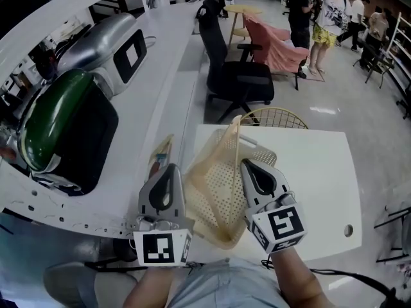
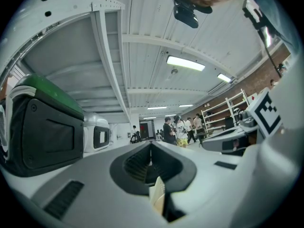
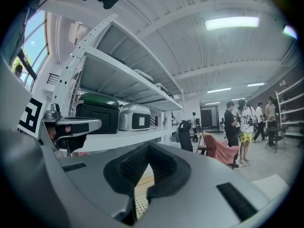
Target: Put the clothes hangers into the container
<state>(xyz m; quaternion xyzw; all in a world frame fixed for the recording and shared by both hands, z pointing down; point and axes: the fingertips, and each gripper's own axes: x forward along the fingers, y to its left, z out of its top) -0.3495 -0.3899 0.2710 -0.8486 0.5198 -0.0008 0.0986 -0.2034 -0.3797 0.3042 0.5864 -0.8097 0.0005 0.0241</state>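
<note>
Left gripper point(image 1: 169, 172) and right gripper point(image 1: 249, 167) each clamp the basket point(image 1: 215, 194) rim, holding it tilted; next move likely sets it level on the table point(image 1: 314, 172).

Clamping the rim of the beige perforated plastic basket point(image 1: 215, 185) with the left grey plastic claw point(image 1: 172, 168) and, right alongside, the right grey plastic claw point(image 1: 246, 164), both pinched tight, tips forward.

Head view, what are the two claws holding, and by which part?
Both hold the beige perforated basket by its rim: the left claw is shut on the left edge, the right claw on the right edge.
</note>
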